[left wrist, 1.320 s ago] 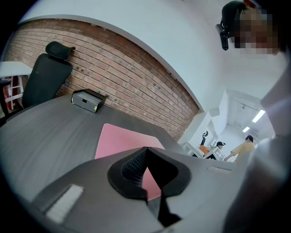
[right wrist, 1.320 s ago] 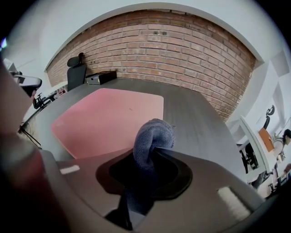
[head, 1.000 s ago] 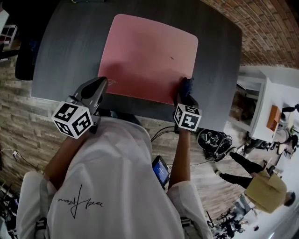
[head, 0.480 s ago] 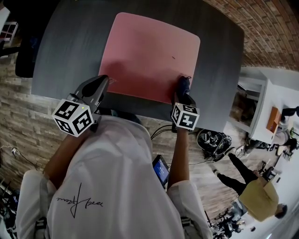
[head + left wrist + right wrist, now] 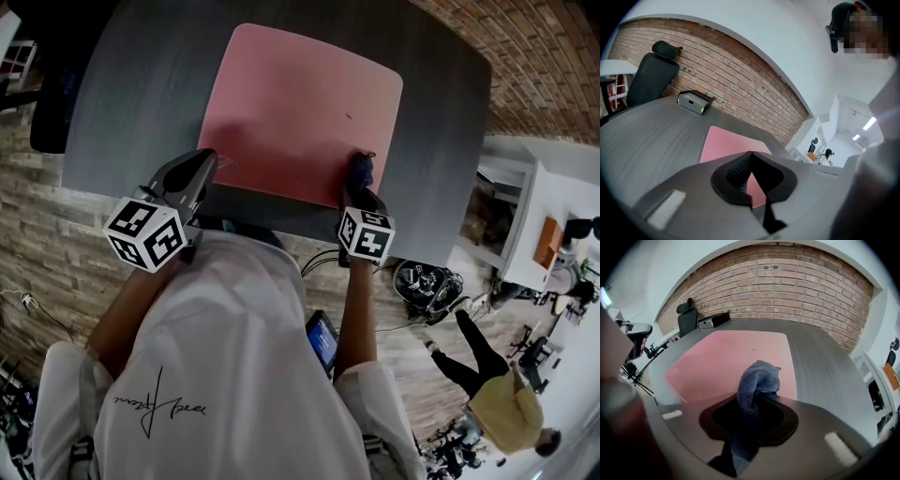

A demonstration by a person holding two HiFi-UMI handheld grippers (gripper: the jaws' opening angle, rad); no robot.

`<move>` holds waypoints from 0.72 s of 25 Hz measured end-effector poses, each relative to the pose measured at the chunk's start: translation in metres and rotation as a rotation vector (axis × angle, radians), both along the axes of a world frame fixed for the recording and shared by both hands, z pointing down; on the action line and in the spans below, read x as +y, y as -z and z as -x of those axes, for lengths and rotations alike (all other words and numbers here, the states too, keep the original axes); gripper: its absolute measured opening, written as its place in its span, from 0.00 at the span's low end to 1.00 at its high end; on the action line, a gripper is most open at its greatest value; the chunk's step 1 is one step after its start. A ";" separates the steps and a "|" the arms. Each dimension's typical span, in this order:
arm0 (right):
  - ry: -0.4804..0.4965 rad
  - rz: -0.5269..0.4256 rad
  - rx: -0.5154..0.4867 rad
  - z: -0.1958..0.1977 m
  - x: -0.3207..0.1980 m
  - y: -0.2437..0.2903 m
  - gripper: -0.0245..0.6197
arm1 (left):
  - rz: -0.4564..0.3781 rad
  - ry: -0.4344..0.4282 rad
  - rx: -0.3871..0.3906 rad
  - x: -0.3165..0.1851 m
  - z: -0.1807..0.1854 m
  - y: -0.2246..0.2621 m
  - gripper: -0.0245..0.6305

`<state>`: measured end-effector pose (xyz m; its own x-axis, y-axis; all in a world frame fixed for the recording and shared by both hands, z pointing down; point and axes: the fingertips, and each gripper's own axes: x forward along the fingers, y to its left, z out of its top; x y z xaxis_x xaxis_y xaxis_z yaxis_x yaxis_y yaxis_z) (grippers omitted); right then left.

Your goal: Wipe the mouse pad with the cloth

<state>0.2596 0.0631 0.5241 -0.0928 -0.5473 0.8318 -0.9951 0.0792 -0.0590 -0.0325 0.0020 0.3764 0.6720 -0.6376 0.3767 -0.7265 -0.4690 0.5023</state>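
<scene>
A pink mouse pad [image 5: 300,108] [image 5: 729,145] [image 5: 726,359] lies flat on the dark grey table [image 5: 141,84]. My right gripper [image 5: 360,184] [image 5: 757,394] is shut on a dark blue cloth [image 5: 361,169] [image 5: 757,380], which rests on the pad's near right corner. The cloth bunches up out of the jaws. My left gripper [image 5: 208,164] [image 5: 750,157] is shut with nothing in it, held at the pad's near left corner, just above the table's front edge.
A black office chair [image 5: 651,77] [image 5: 686,317] and a small dark box [image 5: 693,101] [image 5: 714,320] stand at the table's far side, before a brick wall [image 5: 787,291]. White furniture [image 5: 534,216] and a person [image 5: 497,394] are to the right on the floor.
My right gripper has moved slightly left and forward along the pad's near edge with the cloth. The left gripper has stayed put.
</scene>
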 end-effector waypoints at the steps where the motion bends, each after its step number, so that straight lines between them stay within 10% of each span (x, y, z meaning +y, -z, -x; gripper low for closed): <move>1: 0.002 0.000 -0.003 0.001 0.000 0.000 0.19 | 0.001 0.000 0.000 0.000 0.000 0.000 0.06; 18: 0.040 0.002 -0.050 0.035 -0.003 -0.003 0.19 | 0.002 0.013 0.002 -0.001 0.007 -0.001 0.06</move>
<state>0.2251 0.0599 0.5274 -0.1563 -0.5406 0.8266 -0.9869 0.1188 -0.1090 -0.0391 0.0013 0.3772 0.6644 -0.6456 0.3765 -0.7315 -0.4584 0.5047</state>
